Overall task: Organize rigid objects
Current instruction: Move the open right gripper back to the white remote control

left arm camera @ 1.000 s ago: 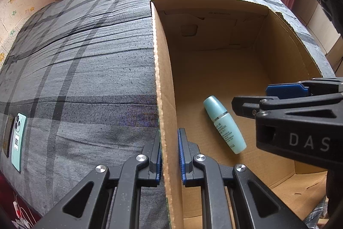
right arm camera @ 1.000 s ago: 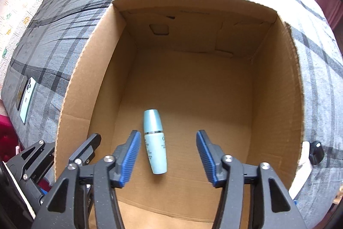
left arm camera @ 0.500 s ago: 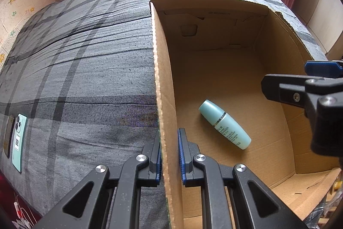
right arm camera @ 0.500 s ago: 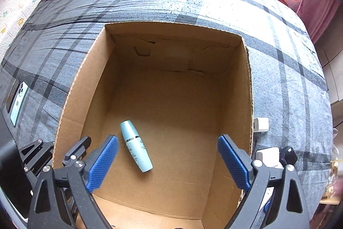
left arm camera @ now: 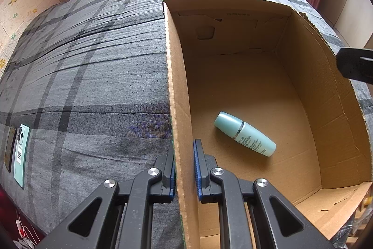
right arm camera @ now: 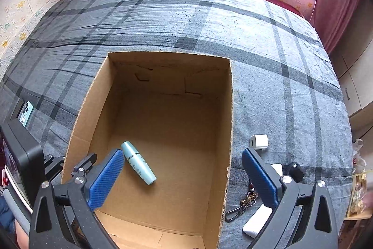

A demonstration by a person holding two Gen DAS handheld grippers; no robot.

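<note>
On the bed, bottle lies boxed; left tongs clench box wall, right tongs, jaws just opened, hold nothing; next: fetch charger.

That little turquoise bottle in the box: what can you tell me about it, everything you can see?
The turquoise bottle is small and cylindrical, of smooth, plastic-looking material, with a rounded cap in a slightly deeper shade, a thin silver band below the cap, and fine print on its body. It lies on its side, slanted, on the floor of the open cardboard box, toward the near left corner. Nothing but the box floor touches it; it is the only thing in the box.
</note>
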